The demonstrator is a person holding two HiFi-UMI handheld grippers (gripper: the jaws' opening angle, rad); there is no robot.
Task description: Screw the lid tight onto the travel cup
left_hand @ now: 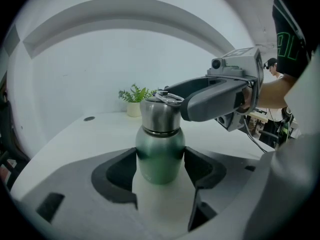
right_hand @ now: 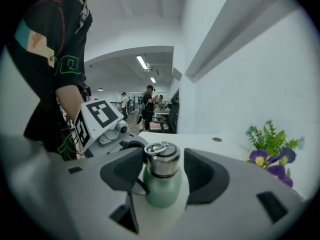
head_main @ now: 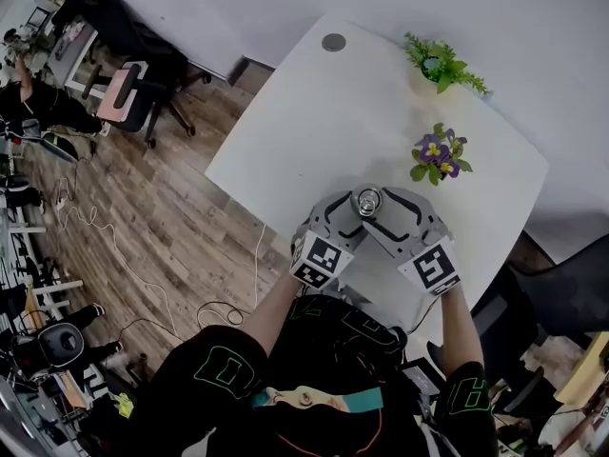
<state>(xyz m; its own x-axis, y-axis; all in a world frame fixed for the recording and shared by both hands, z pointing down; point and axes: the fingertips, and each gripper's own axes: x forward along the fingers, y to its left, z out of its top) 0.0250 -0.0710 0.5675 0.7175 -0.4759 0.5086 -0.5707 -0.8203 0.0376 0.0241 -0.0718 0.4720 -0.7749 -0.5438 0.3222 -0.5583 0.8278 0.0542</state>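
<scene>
Wooden floor [head_main: 143, 208] lies at the far left, beside the white table [head_main: 314, 122]; a round cable grommet [head_main: 333, 42] sits near the table's far edge; the left gripper [left_hand: 160, 170] is closed on the green body of the travel cup [left_hand: 160, 151], with both dark pads pressed against its sides below the shoulder; the travel cup stands upright on the table, close to the edge nearest the person, between the two grippers; its steel lid [right_hand: 162, 161] sits on the neck, with a wire loop [right_hand: 156, 147] lying flat on top; the right gripper [right_hand: 163, 170] has its jaws spread wide, one on each side of the lid, with a narrow gap at each pad (no contact is visible); further right, a pot of purple flowers [head_main: 438, 155] stands beyond the grippers; a green potted plant [head_main: 442, 65] stands behind it near the wall.
</scene>
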